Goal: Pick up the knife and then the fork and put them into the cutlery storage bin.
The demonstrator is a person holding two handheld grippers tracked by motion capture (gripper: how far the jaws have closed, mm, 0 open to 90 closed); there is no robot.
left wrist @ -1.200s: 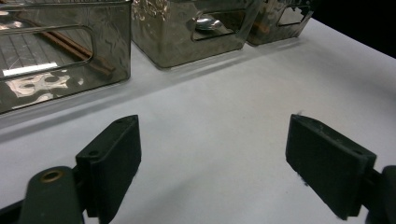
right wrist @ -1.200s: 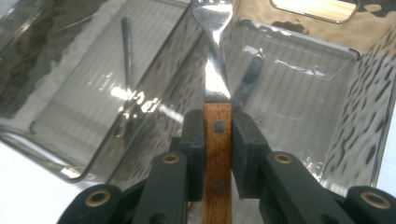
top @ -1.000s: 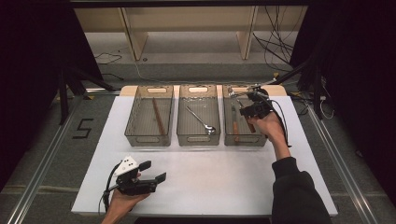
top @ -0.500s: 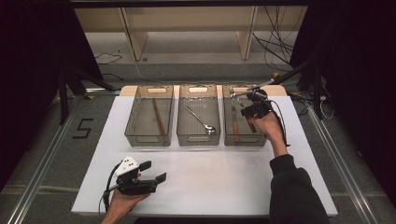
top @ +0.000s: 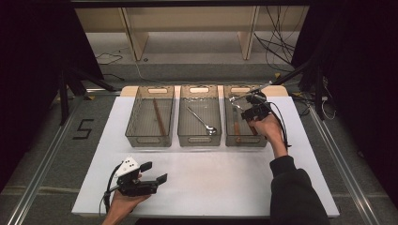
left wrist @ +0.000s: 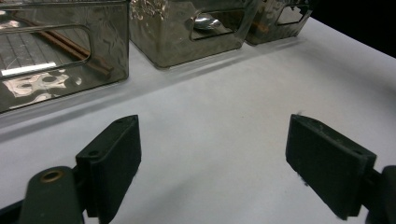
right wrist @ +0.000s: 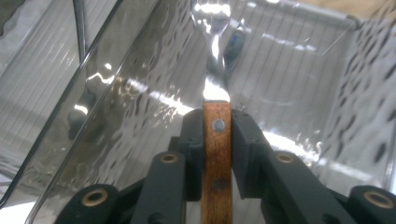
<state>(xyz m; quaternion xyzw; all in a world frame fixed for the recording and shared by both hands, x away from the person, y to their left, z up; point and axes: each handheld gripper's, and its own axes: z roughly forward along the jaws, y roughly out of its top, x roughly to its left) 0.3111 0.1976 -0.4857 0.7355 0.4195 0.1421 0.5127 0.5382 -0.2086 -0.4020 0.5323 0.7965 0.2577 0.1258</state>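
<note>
Left gripper [top: 152,174] rests low at the near edge of the table [top: 216,187], held in the person's left hand [top: 123,202]. Its jaws stand wide apart with nothing between them, only bare white table surface; they point toward the bins.

Beyond it, three clear bins stand in a row across the table. Left bin [top: 149,123] holds a pair of brown chopsticks [top: 159,116] lying lengthwise. Middle bin [top: 199,121] holds a metal spoon [top: 202,121], bowl toward the near wall.

Right bin [top: 244,138]: the right hand [top: 268,129] has the right gripper [top: 236,99] over it, tipped in toward the far end. In the right gripper view a wooden-handled fork [right wrist: 216,135] runs straight up between the two jaws, riveted brown handle in the gap, metal neck and tines reaching ahead over the ribbed bin floor. The jaws have just been opening; the pads sit close alongside the handle, left pad against it, right pad with a slight gap, so the grip looks loosened. Cannot tell for sure whether the pads still press. Another brown-handled piece [top: 237,128] lies on that bin's floor.
</note>
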